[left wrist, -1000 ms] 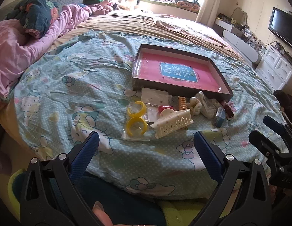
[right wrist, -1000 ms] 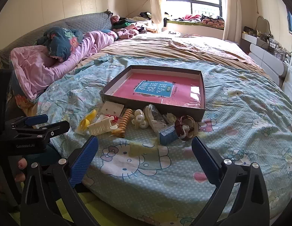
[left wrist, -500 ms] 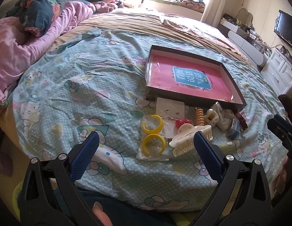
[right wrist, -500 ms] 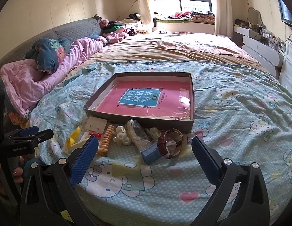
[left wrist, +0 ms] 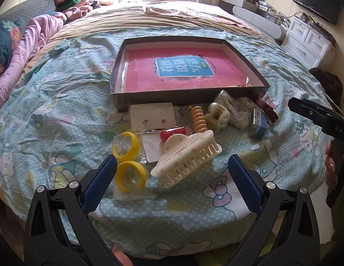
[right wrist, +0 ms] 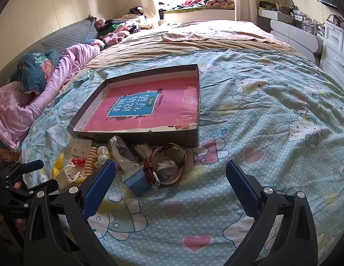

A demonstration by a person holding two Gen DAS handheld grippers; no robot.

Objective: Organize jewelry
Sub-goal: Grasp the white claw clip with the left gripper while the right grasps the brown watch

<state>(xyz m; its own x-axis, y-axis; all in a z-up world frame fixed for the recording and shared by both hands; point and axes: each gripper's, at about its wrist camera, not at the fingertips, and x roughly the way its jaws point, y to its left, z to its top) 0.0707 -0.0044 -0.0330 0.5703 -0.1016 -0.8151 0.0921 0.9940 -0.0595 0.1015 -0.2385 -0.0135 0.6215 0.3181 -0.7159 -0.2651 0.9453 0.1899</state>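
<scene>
Here the left gripper (left wrist: 172, 173) gapes wide, empty, low in the frame just before the cream hair claw (left wrist: 187, 157) and yellow rings (left wrist: 128, 161). The right gripper (right wrist: 170, 181) is equally spread, holding nothing, near the brown watch (right wrist: 165, 166). The bagged items (left wrist: 232, 109) below the box (left wrist: 187, 98) are hard to identify.

Pink book cover (left wrist: 185, 75) inside shallow box (left wrist: 118, 71), centre of left wrist frame: blue label (left wrist: 184, 67) with large white Chinese characters 看图说话写话. Small green tag at label's right edge, too small to read there. Same label (right wrist: 133, 107) left of centre in right wrist frame; green tag reads 训练, fine line of print beside it illegible. Black gripper body (left wrist: 333, 125), right edge of left wrist frame: white letters "DAS", cut off by frame edge.
</scene>
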